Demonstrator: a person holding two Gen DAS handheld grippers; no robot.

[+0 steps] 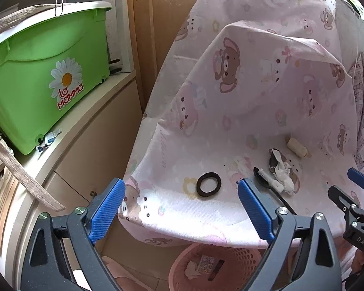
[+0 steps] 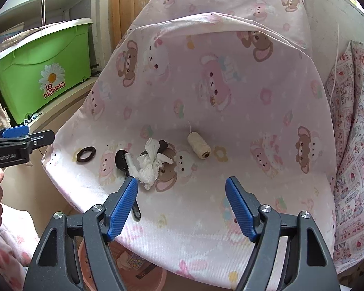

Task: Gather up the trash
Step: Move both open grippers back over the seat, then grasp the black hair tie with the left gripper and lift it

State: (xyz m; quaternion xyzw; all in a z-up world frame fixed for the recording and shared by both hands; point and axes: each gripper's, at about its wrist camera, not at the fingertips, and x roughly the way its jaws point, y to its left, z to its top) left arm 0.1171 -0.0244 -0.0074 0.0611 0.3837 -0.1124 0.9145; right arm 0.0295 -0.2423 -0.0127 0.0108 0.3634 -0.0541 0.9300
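Pink cartoon-print cloth [image 2: 206, 101] carries the litter above my basket [image 1: 230, 262]. My left tool [image 1: 182, 206] stands spread before the black ring [image 1: 208, 184]; my right tool [image 2: 182, 206], spread too, should straddle the crumpled tissue [image 2: 149, 165] squarely.

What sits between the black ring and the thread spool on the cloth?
A black spoon with a white stick, then crumpled tissue, between the black ring and thread spool; right wrist view.

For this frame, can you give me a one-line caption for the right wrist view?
Open right tool above a pink sheet holding a tissue, thread spool, black ring and spoon.
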